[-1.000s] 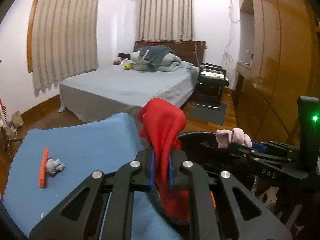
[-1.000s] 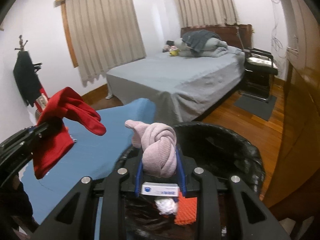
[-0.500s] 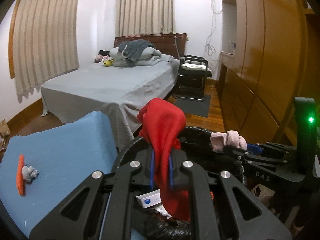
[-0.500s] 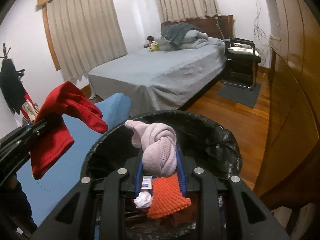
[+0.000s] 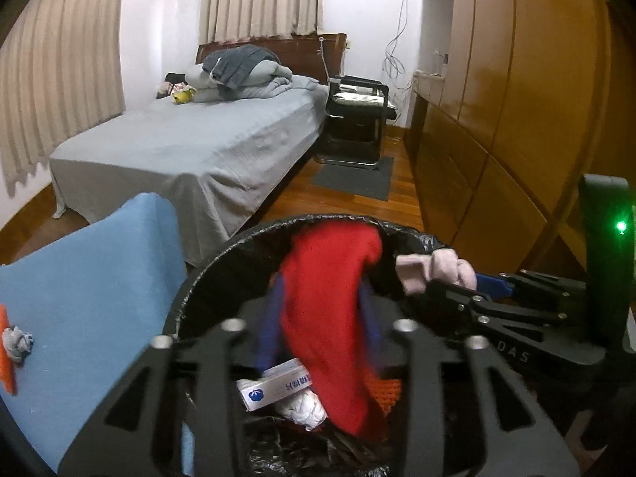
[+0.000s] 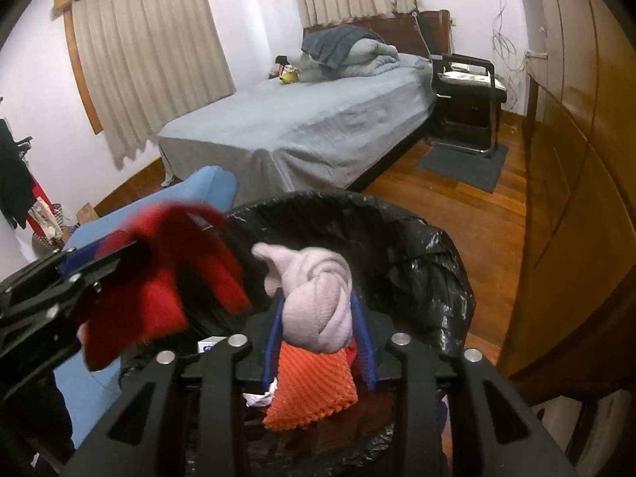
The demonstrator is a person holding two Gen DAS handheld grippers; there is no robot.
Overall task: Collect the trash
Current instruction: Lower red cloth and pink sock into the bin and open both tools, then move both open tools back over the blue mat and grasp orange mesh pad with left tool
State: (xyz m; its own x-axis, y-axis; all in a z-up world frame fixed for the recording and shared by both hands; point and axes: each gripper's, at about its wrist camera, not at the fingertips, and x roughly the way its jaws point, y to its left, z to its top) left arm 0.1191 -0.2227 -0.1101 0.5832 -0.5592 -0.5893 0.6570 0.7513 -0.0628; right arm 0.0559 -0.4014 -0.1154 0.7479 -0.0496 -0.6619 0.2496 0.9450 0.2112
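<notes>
Over the bin: red cloth; pink sock

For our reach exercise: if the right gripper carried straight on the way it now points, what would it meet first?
Beyond the pink sock between its pads, the right gripper points down into the black-lined bin; probably the orange mesh first, though depth is unclear.

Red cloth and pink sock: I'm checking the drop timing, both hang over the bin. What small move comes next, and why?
Probably open both wider. The left gripper and right gripper have just been opening, yet the red cloth and pink sock sit between their jaws above the bin.
</notes>
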